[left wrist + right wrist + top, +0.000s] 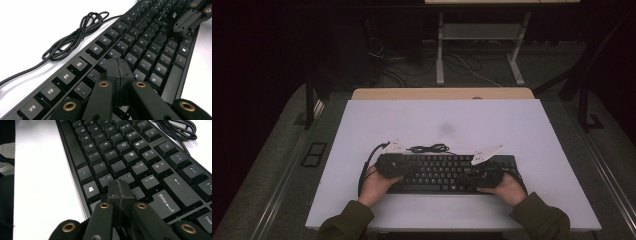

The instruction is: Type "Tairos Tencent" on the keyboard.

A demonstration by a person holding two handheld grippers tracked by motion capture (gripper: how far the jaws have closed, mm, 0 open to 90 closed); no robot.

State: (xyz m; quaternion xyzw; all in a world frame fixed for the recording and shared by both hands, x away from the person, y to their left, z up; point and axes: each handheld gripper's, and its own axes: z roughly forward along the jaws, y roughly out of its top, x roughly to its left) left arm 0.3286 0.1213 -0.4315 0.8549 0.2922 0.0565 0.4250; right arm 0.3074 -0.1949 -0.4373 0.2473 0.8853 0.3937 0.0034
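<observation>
Item: black keyboard [140,47], lying under both my tools. My left gripper [117,66] and right gripper [120,188] are hovering closed, empty (coiled cable [75,35] beyond the function keys).

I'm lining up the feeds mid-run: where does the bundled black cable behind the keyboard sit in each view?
High view: the bundled cable lies on the white table just beyond the keyboard's far edge, near the middle.
Left gripper view: upper left, left of the function-key row.
Right gripper view: top right corner, beyond the function keys.
Shared landmark: the keyboard's function-key row beside the cable.
</observation>
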